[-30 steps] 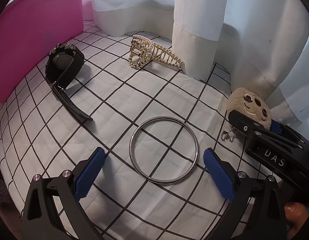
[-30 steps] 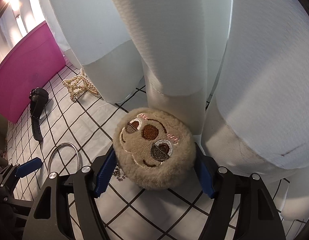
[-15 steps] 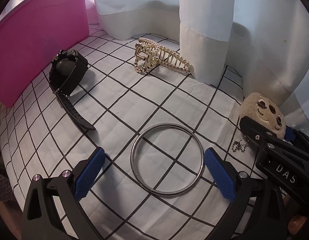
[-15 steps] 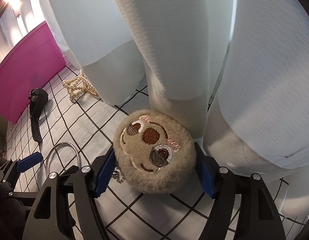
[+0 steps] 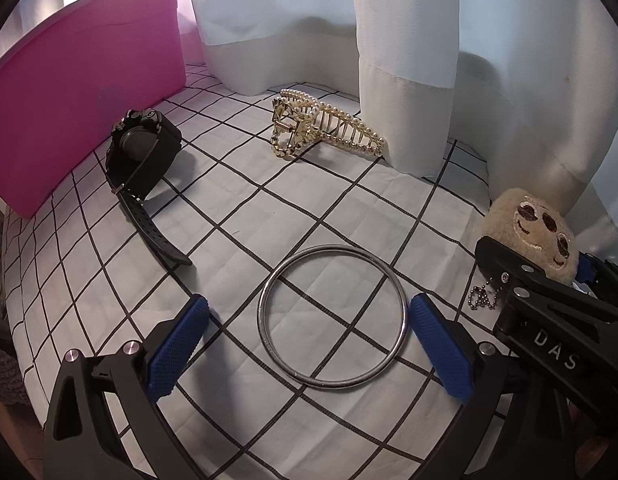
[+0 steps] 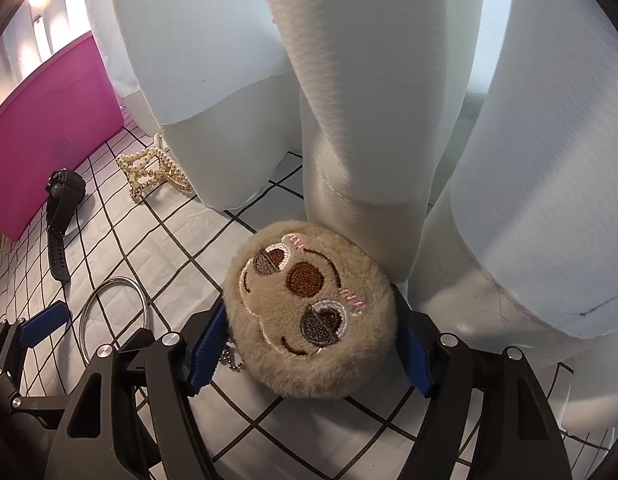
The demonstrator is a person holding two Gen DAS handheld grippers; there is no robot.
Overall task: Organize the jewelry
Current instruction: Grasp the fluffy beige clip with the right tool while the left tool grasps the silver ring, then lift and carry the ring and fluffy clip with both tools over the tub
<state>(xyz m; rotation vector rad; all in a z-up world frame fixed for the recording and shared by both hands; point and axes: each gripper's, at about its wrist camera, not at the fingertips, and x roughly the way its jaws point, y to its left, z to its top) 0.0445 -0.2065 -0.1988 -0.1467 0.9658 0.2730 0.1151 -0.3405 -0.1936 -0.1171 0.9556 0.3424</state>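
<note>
The silver bangle [image 5: 333, 317] is lying flat on the checked cloth [image 5: 269, 208] covering the bench, and everything else is sitting around it. The left tongs [image 5: 309, 344] are hanging released over it, one blue pad just beside its right rim and the other standing clear of its left rim, neither pressing. Right of the bangle, the right tongs [image 6: 309, 350] are bracketing a fuzzy plush face charm [image 6: 309, 312], both pads sitting against its fur; its ball chain [image 5: 485, 296] is trailing toward the bangle. Beyond the bangle, a pearl hair claw [image 5: 321, 128] is resting at the foot of a white curtain [image 5: 405, 60]. To the far left, a black watch [image 5: 143, 148] is lying beside a pink bin [image 5: 81, 92]
</note>
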